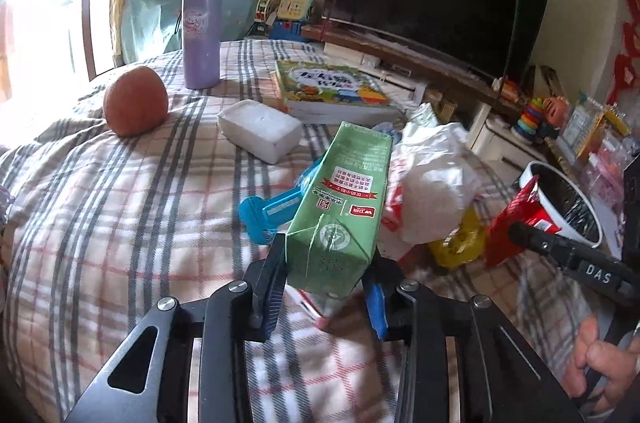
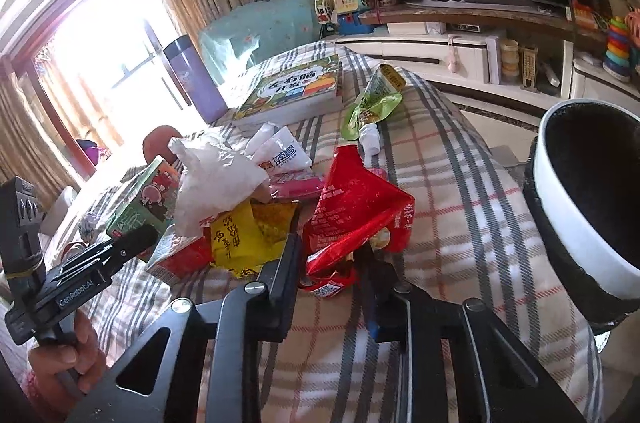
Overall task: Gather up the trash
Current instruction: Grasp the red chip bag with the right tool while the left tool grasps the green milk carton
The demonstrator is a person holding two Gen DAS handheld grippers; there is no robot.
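Observation:
My left gripper is shut on a green drink carton, which sticks out tilted over the plaid cloth; the right wrist view shows the same carton in the left gripper. My right gripper is shut on a crumpled red snack wrapper, also seen in the left wrist view as the red wrapper near the bin. The trash bin, white with a black liner, stands at the cloth's right edge, just right of the right gripper.
On the plaid cloth lie a white plastic bag, a yellow wrapper, a green pouch, a blue object, a white foam block, a round orange fruit, a purple flask and a book.

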